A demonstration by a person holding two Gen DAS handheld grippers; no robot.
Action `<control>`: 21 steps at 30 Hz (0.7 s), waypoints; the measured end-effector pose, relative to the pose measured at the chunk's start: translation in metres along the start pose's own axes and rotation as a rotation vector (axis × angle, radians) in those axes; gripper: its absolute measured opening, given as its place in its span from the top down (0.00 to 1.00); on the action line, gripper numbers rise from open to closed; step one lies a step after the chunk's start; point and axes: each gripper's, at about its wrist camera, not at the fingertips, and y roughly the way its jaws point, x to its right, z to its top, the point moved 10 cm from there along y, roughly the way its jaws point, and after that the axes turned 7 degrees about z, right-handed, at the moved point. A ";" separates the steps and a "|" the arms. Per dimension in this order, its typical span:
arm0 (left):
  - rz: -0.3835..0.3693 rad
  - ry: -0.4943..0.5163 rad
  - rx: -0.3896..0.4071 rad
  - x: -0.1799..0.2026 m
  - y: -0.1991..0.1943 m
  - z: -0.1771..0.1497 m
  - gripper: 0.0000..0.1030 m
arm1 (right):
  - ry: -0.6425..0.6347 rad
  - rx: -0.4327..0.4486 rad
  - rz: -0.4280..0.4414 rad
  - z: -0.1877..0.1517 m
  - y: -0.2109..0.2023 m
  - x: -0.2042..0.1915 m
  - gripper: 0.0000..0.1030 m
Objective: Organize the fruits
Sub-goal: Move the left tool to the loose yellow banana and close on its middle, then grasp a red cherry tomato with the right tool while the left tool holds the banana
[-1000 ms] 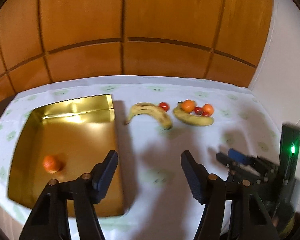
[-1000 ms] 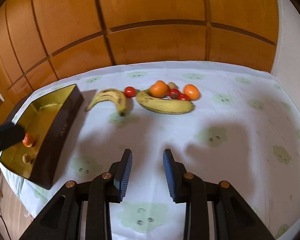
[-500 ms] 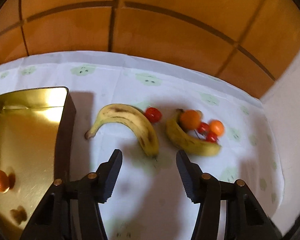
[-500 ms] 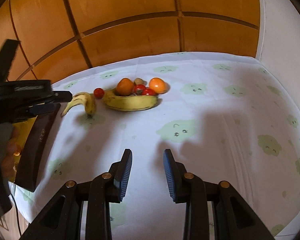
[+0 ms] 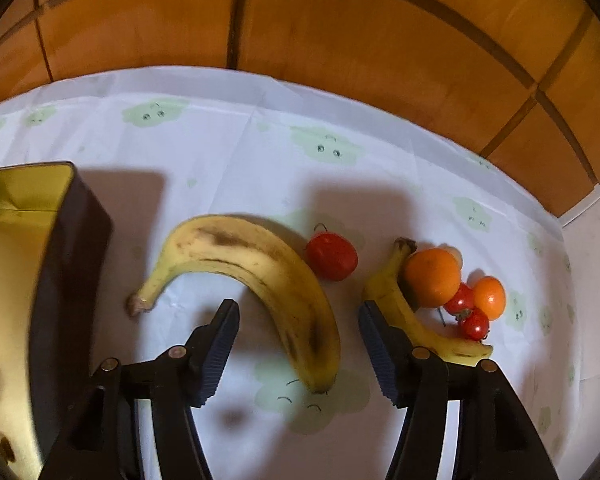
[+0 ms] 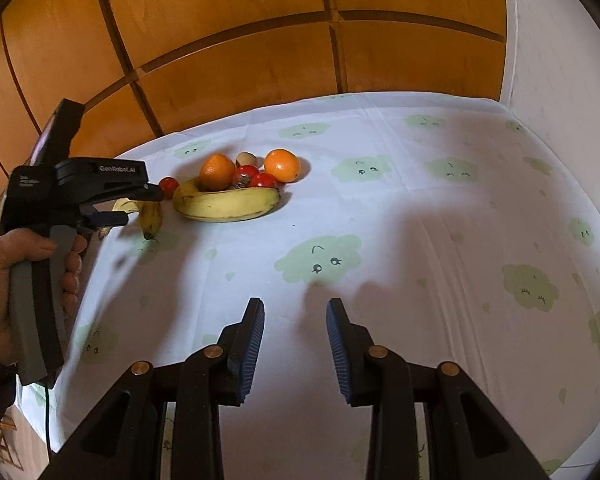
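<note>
My left gripper [image 5: 298, 344] is open, its fingers either side of the lower part of a spotted banana [image 5: 260, 276] on the white cloth. A red tomato [image 5: 332, 256] lies just behind that banana. To the right lie a second banana [image 5: 400, 316], two oranges [image 5: 432, 278], [image 5: 490, 296] and small tomatoes [image 5: 474, 324]. The gold tin [image 5: 16, 264] stands at the left. My right gripper [image 6: 296, 336] is open and empty over bare cloth; the fruit pile [image 6: 228, 200] lies far ahead, and the left gripper [image 6: 112, 200] shows over the spotted banana [image 6: 150, 216].
An orange wooden panel wall [image 5: 300, 32] runs behind the table. A white wall [image 6: 560, 40] stands at the right. The cloth [image 6: 420, 240] has green cloud prints. The table's left edge [image 6: 32, 396] drops off beside the hand.
My left gripper has moved away from the tin, forward and down over the spotted banana, still open. My right gripper has turned a little right and stayed open.
</note>
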 end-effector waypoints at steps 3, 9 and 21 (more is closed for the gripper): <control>-0.032 0.013 0.006 0.001 0.003 -0.005 0.63 | 0.011 -0.003 0.000 0.000 0.002 0.003 0.68; -0.078 0.049 0.041 -0.005 -0.014 -0.026 0.71 | 0.013 0.001 0.000 0.001 0.002 0.004 0.68; -0.123 0.279 0.123 0.000 -0.068 -0.131 0.73 | 0.079 0.003 0.078 0.022 0.002 0.014 0.68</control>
